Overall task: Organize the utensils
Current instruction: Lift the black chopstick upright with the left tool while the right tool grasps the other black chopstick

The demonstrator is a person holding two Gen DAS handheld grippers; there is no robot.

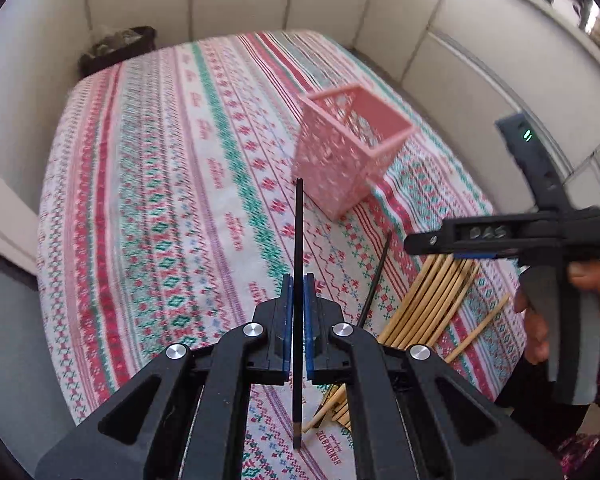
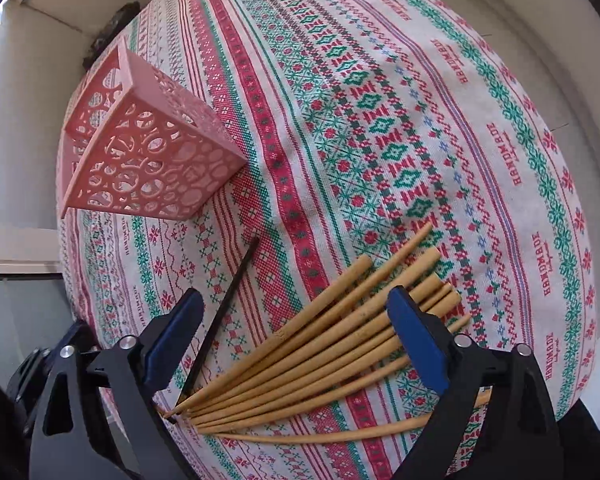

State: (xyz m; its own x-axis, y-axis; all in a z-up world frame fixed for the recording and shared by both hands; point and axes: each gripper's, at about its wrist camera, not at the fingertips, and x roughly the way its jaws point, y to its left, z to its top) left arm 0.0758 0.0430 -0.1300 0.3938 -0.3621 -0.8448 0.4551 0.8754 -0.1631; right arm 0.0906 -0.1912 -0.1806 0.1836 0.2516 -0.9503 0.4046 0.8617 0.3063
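A: Chopsticks status? One black chopstick (image 1: 298, 280) is pinched upright in the left gripper (image 1: 299, 304), clear of the worktop (image 1: 148, 184).

B: Right gripper (image 2: 296, 344) has jaws spread over the bamboo chopsticks (image 2: 340, 356), likely to grab. Pink basket (image 2: 148, 152) is nearby, looks empty.

The word "HANDMADE" is printed in red capitals, repeated in rows along the patterned tablecloth (image 2: 380, 128), clearest in the right wrist view near its right edge, with a small script line beneath each that is too fine to read. Raised characters on the right gripper (image 1: 488, 233) are too blurred to read.
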